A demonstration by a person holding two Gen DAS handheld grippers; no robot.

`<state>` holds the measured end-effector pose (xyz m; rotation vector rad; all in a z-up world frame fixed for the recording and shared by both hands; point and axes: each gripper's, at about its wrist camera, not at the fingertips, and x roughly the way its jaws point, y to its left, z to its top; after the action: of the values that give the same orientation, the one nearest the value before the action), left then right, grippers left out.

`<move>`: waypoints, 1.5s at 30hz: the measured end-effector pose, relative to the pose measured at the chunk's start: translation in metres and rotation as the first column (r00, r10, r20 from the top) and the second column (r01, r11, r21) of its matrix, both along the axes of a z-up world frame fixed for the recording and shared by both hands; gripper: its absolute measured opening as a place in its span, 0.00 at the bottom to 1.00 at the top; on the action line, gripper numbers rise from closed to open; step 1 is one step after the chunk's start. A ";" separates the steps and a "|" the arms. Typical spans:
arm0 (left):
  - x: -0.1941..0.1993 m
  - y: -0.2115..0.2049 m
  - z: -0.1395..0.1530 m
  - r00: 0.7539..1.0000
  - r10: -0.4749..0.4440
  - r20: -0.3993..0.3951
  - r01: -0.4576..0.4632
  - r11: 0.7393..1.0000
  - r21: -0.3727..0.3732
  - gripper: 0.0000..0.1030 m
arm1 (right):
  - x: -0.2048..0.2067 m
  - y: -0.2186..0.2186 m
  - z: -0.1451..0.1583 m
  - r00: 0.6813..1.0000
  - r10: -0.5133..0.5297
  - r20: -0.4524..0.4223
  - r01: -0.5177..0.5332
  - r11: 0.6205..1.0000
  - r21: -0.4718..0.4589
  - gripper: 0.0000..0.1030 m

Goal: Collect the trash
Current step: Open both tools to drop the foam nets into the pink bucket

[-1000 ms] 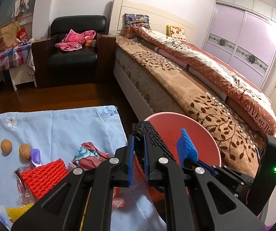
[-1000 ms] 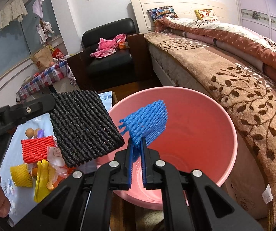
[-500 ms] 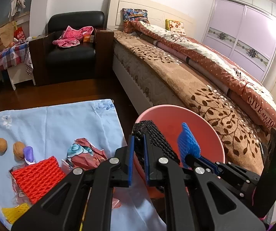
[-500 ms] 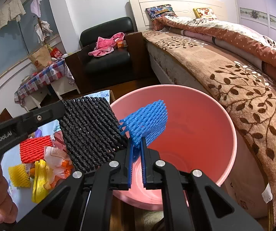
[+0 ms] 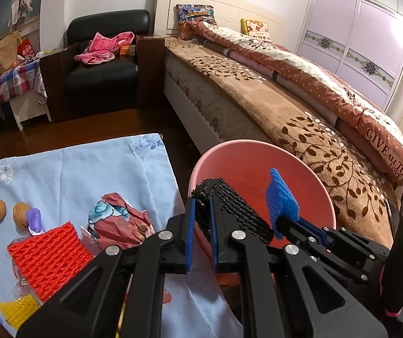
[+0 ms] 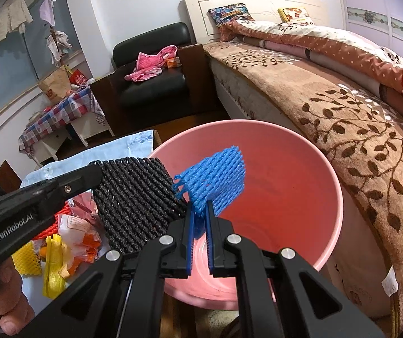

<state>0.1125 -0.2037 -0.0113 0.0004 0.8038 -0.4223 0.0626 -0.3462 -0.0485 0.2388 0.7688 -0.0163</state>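
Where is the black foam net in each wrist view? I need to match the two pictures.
Left wrist: black net at centre, clamped in the left gripper, over the near rim of the pink bucket.
Right wrist: black net left of centre, beside the blue net.
Shared landmark: the pink bucket, under both nets.
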 end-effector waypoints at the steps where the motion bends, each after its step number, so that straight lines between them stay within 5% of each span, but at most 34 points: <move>1: 0.000 0.000 -0.001 1.000 0.000 -0.004 0.000 1.000 0.000 0.11 | 0.000 0.000 0.000 1.000 -0.001 0.000 0.001 1.000 0.001 0.07; 5: 0.001 0.000 -0.003 1.000 -0.002 -0.019 0.002 1.000 0.004 0.17 | 0.000 -0.001 -0.001 1.000 -0.004 -0.002 0.004 1.000 0.002 0.07; 7: 0.001 -0.001 -0.004 1.000 -0.004 -0.024 0.004 1.000 0.005 0.30 | 0.000 -0.001 -0.002 1.000 -0.005 -0.003 0.005 1.000 0.003 0.07; 10: 0.000 -0.001 -0.004 1.000 -0.007 -0.022 0.007 1.000 0.002 0.36 | 0.000 -0.002 -0.002 1.000 -0.009 -0.004 0.009 1.000 0.005 0.07; 18: -0.002 0.001 -0.004 1.000 -0.003 -0.027 0.003 1.000 0.002 0.37 | 0.000 -0.003 -0.003 1.000 -0.021 -0.005 0.021 1.000 0.002 0.08; 22: -0.002 0.002 -0.004 1.000 0.000 -0.027 0.000 1.000 0.001 0.37 | -0.001 -0.005 -0.003 0.999 -0.034 -0.003 0.034 0.999 0.002 0.32; 45: -0.026 0.031 0.007 0.998 0.063 -0.021 -0.063 0.998 -0.005 0.37 | -0.022 0.011 0.012 1.000 -0.007 0.018 0.007 1.000 -0.011 0.39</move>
<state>0.0866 -0.1730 -0.0040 -0.0348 0.8209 -0.3652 0.0407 -0.3354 -0.0370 0.2314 0.7494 -0.0251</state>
